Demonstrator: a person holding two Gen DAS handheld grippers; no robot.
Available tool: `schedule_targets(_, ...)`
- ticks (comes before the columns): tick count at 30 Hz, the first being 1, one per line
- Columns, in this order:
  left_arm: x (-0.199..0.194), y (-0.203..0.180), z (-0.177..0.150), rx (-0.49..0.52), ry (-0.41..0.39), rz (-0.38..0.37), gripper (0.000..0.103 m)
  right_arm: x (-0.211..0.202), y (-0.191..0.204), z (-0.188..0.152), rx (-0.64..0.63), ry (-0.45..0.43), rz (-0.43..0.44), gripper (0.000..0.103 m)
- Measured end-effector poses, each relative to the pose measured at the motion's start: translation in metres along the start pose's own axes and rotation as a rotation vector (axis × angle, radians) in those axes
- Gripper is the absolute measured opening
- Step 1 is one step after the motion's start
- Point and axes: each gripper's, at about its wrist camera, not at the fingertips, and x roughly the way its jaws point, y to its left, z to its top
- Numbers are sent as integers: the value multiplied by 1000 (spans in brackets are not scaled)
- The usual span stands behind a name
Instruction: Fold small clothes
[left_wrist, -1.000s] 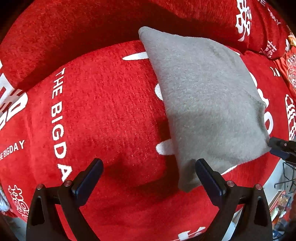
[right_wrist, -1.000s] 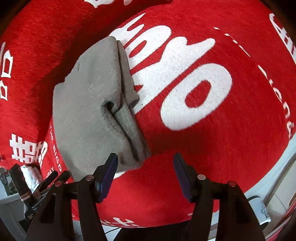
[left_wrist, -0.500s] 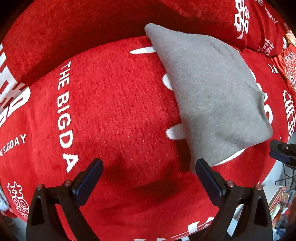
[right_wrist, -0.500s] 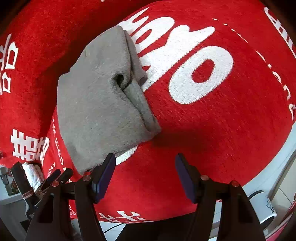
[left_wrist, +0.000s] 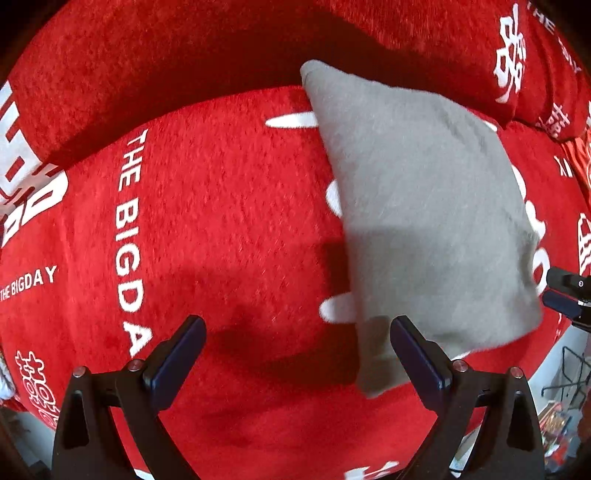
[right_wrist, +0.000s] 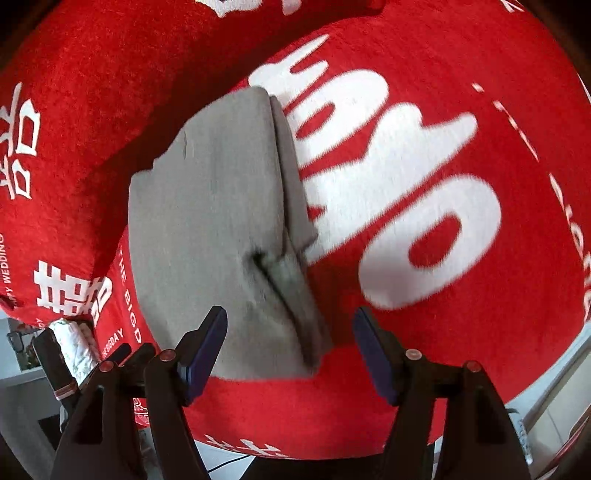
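Observation:
A folded grey garment (left_wrist: 424, 206) lies on a red sofa cushion (left_wrist: 207, 229) printed with white letters. My left gripper (left_wrist: 297, 343) is open and empty, with its right finger over the garment's near left corner. In the right wrist view the same garment (right_wrist: 218, 206) shows its stacked folded edges along its right side. My right gripper (right_wrist: 290, 343) is open and empty, its jaws standing on either side of the garment's near right corner. The right gripper's tip also shows at the right edge of the left wrist view (left_wrist: 569, 295).
The red backrest (left_wrist: 184, 55) rises behind the cushion. The cushion's front edge (right_wrist: 295, 448) drops to a pale floor just below the right gripper. A white patterned cloth (right_wrist: 75, 345) and dark gear sit at the lower left in the right wrist view.
Both grippers have moved closer to the garment after drawing back half a second ago. The right gripper's jaws now straddle its near corner. The garment has not moved.

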Motion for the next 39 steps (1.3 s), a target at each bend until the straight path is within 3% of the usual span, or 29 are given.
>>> schedule_targets(14,0,-20,32,-50,20,17,100,2,-3,48,-49,58,19,76)
schedule_targets(18,-3,-20,36,-78,-12,-3,100,6,-7,57,-47,77,30,79)
schedule_targets(22,-7,-14,42,-129,-47,-48,102,11,-11,66,-41,101,74,83)
schedule_targets(27,-2,-17,56,-115,-46,-30,102,17,-16,77,-35,121,140,86)
schedule_targets(34,24,4,78,-202,8,-107,102,31,-20,87,-53,157,265,87)
schedule_targets(39,49,19,86,-261,46,-281,102,54,-29,93,-40,216,392,88)
